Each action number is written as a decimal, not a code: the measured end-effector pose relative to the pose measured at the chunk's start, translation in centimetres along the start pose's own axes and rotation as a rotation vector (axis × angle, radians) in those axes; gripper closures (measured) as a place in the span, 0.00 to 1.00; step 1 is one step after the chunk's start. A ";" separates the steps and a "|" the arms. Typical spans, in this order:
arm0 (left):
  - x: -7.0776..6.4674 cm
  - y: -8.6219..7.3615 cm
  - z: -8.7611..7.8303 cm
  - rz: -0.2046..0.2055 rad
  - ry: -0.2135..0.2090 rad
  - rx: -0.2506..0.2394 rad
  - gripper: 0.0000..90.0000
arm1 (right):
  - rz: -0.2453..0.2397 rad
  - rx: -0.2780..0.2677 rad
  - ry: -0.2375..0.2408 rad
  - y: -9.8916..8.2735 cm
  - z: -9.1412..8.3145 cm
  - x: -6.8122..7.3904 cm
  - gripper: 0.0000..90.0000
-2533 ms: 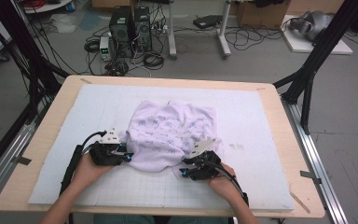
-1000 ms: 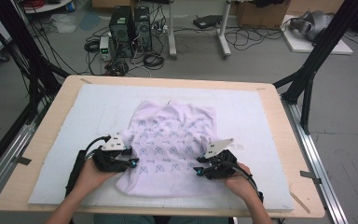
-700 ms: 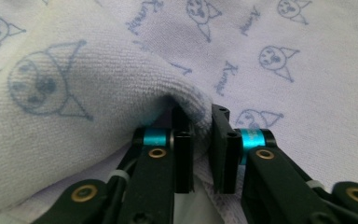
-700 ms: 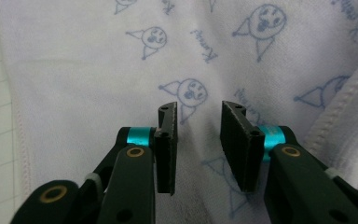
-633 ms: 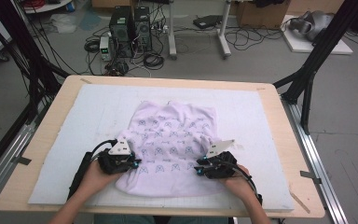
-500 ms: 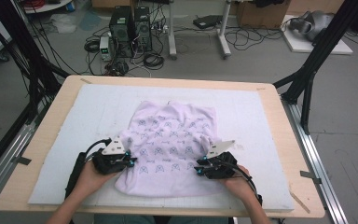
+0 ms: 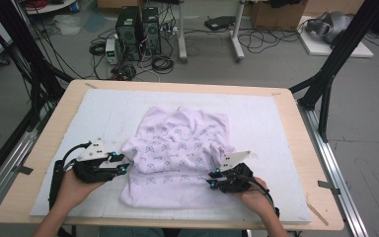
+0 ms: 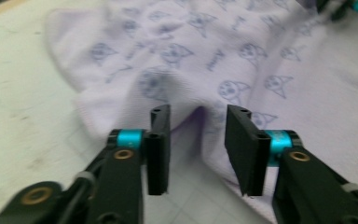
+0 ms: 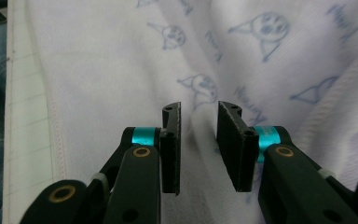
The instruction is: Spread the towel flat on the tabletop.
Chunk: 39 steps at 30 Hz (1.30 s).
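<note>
Left claw [image 7: 120,164], just reopened and holding nothing, lies level beside the shirt [image 7: 177,153]; right claw [image 7: 212,178] narrows above it.

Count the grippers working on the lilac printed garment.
2. The left gripper sits at the lilac garment's left edge; the right gripper rests on its lower right part. Both show a gap between the jaws.
</note>
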<state>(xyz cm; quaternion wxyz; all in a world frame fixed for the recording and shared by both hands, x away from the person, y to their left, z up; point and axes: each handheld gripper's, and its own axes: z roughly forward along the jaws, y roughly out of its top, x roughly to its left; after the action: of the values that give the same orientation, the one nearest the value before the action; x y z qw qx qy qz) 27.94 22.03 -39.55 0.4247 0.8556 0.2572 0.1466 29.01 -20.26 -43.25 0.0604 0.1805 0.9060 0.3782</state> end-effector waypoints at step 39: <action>-4.1 2.4 -3.3 0.052 -0.106 -0.061 0.84 | -0.072 -0.224 0.106 1.9 -7.3 4.1 0.94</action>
<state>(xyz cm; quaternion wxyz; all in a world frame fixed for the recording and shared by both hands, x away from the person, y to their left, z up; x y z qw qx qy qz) 23.77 20.71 -35.80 0.4593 0.8553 0.2074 0.1200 23.98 -22.36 -36.62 0.0456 0.1197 0.8659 0.4835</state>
